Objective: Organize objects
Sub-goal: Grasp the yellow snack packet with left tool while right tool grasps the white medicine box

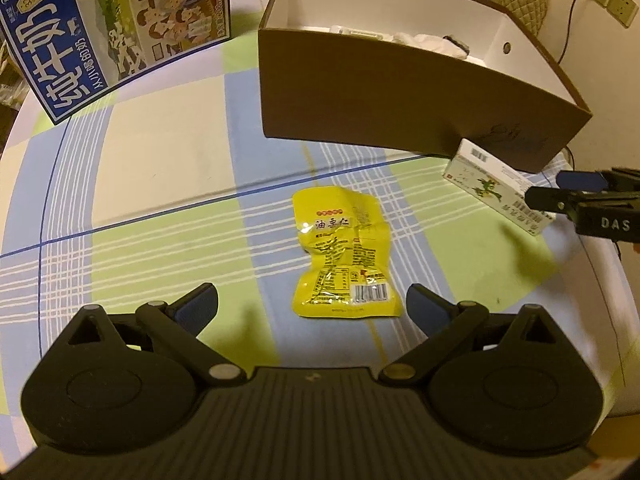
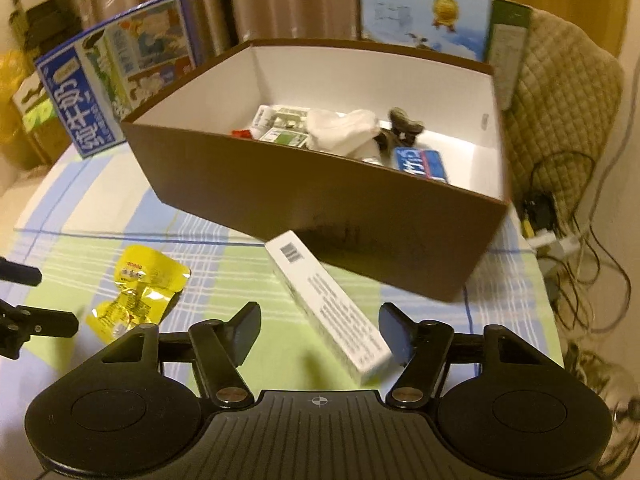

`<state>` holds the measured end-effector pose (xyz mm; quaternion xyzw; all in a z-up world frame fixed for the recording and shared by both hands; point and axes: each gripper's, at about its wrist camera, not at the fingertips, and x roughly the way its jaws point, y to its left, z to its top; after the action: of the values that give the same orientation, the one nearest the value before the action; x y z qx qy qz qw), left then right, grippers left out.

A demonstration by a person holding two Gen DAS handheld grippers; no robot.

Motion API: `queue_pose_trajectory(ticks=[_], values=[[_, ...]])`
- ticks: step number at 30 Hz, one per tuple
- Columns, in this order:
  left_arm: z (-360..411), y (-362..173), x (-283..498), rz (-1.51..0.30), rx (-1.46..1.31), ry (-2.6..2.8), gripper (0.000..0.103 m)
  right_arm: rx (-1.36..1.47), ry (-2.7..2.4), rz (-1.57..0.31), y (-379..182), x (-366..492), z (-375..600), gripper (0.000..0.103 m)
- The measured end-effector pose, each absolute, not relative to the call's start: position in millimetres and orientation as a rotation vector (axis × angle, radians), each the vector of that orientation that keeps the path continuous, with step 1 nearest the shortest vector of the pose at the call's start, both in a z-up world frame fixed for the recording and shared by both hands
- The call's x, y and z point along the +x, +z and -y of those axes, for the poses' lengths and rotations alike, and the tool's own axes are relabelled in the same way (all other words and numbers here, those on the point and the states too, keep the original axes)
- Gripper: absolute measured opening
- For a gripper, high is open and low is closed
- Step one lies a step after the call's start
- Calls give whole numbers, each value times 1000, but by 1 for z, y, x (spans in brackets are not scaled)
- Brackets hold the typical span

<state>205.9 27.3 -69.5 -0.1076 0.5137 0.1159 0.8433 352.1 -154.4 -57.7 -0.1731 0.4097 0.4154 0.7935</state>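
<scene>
A crumpled yellow snack packet [image 1: 344,256] [image 2: 136,296] lies flat on the checked tablecloth. My left gripper [image 1: 312,306] [image 2: 32,300] is open, its fingers spread wide on either side of the packet's near end. A long white medicine box [image 2: 332,304] [image 1: 492,184] rests on the cloth, its far end against the brown open box [image 1: 400,92] [image 2: 320,200]. My right gripper [image 2: 320,322] [image 1: 548,188] is open, and the medicine box's near end lies between its fingers, close to the right one. Inside the brown box are a white cloth [image 2: 344,132], a blue packet [image 2: 420,164] and small cartons [image 2: 280,124].
A blue milk carton [image 1: 100,32] [image 2: 116,76] stands at the table's back left. A second printed carton [image 2: 432,12] stands behind the brown box. A quilted chair back [image 2: 560,100] and tangled cables [image 2: 568,240] lie beyond the table's right edge.
</scene>
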Motion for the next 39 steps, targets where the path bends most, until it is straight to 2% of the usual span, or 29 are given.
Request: queue_pose_trajectory(ticks=[9, 10, 13, 19, 29, 31, 33, 39], values=[[-28, -83, 213, -1099, -223, 248, 98, -480, 913, -887, -79, 365, 133, 54], [-29, -84, 215, -1101, -221, 245, 98, -503, 916, -883, -81, 364, 131, 51], [-28, -88, 220, -1108, -215, 233, 98, -539, 931, -876, -85, 362, 131, 34], [-24, -95, 230, -1107, -199, 200, 96, -483, 929, -945, -82, 353, 143, 23], [-15, -112, 261, -1097, -152, 147, 91, -374, 817, -1035, -75, 326, 170, 23], [-12, -115, 266, -1108, -130, 137, 87, -371, 809, -1039, -74, 322, 174, 23], [-10, -118, 270, -1115, -122, 124, 79, -362, 798, -1043, -74, 318, 177, 23], [-5, -119, 274, -1102, -76, 110, 72, -352, 782, -1051, -73, 317, 179, 23]])
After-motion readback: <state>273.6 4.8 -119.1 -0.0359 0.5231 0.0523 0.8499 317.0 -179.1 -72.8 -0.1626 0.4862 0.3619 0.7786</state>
